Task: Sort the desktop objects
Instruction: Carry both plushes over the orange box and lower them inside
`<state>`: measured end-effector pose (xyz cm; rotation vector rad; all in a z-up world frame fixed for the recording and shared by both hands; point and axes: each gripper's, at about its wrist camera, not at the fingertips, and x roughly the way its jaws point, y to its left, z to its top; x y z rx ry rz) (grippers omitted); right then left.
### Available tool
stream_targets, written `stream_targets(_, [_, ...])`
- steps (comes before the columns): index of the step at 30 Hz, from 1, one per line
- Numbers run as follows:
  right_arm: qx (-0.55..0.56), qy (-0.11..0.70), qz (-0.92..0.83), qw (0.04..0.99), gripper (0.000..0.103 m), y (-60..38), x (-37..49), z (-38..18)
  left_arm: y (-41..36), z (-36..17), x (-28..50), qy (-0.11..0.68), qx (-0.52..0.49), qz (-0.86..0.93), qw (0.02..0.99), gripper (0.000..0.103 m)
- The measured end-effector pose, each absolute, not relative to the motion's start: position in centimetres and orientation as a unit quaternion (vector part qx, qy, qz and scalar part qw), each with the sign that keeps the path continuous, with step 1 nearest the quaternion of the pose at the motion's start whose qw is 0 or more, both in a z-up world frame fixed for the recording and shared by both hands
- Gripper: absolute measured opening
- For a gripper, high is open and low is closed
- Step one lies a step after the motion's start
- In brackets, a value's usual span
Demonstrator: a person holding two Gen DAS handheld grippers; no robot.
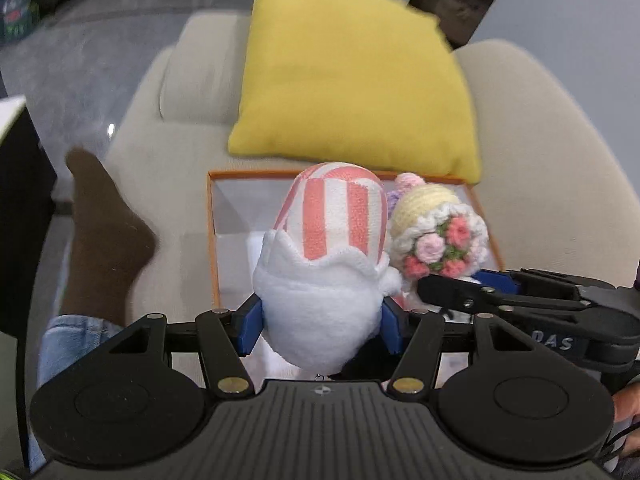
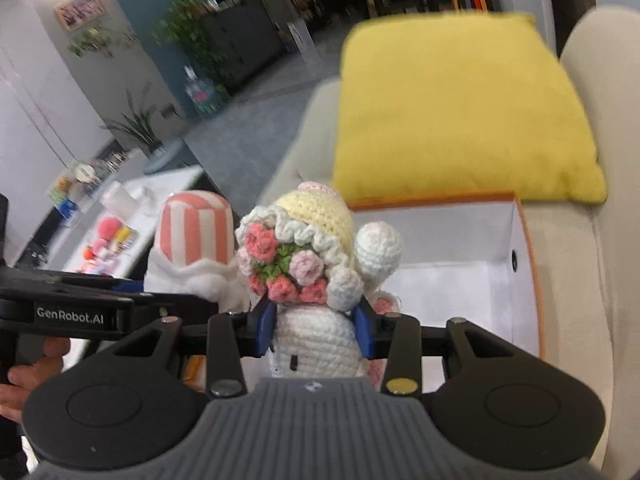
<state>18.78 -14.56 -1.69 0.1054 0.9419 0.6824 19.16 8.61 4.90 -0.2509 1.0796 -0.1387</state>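
left gripper clamps a white plush toy with pink-and-white striped top, blue pads pressed into its white body. right gripper clamps a crocheted doll by its white body; the doll has a yellow bonnet and a pink flower bouquet. both toys hang side by side, touching, above an open orange-edged white box. box sits on a beige sofa, just in front of a yellow cushion. small toys on a white counter at far left.
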Motion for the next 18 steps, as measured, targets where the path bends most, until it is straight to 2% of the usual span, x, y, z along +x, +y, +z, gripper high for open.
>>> stream_targets(8, [0.08,0.525,0.299,0.793,0.043,-12.9,26.0,-8.8,7.7,-0.3,24.9,0.584,-0.096,-0.016,0.806,0.069])
stream_targets(18, [0.108,0.574,0.303,0.753,0.042,-12.2,27.5,-12.9,6.7,-2.3,27.9,0.608,-0.044,0.016,0.793,0.073])
